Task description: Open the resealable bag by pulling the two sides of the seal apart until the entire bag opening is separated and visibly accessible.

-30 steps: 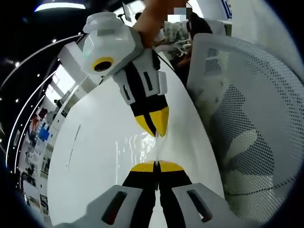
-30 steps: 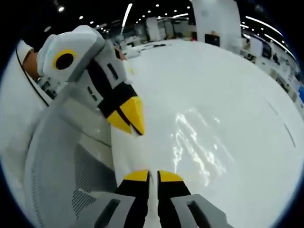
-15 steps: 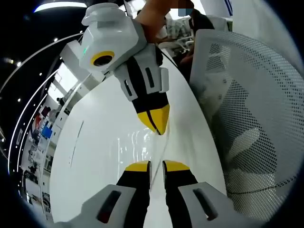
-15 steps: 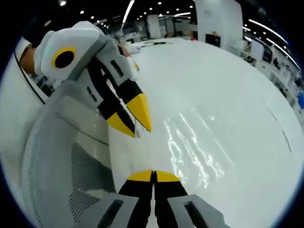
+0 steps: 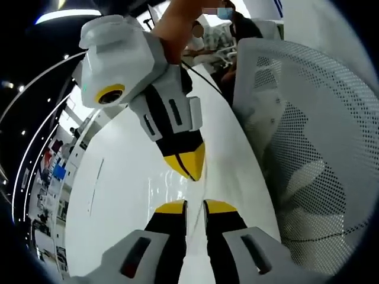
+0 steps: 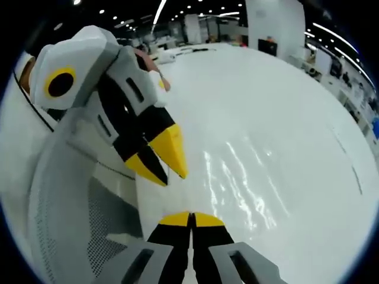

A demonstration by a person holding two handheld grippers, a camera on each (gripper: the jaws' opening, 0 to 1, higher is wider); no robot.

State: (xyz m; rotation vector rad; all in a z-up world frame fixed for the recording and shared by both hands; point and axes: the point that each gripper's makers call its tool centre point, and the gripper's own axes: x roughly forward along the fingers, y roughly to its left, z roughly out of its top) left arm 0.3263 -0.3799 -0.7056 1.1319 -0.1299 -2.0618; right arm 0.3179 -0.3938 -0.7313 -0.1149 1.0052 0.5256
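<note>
The resealable bag [image 6: 240, 180] is clear plastic and shows mostly as glints on the white table [image 6: 266, 89]. In the right gripper view my right gripper [image 6: 190, 220] has its yellow tips pressed together at the bag's near edge, and it appears to pinch the film. My left gripper [image 6: 169, 176] reaches in from the left with its jaws spread, just above that edge. In the left gripper view my left gripper [image 5: 194, 207] stands open with a narrow gap. Just beyond it the right gripper [image 5: 190, 168] points down, shut, over the bag [image 5: 170, 184].
A white mesh chair [image 5: 308, 148] stands tight against the table's edge [image 5: 254, 177], and its back [image 6: 77, 225] rises beside my jaws. The table [image 5: 112, 195] stretches far away from the bag. People [image 5: 228, 23] sit in the background.
My left gripper went from shut to open. My right gripper went from open to shut at the bag's edge. Both grippers have drawn closer together.
</note>
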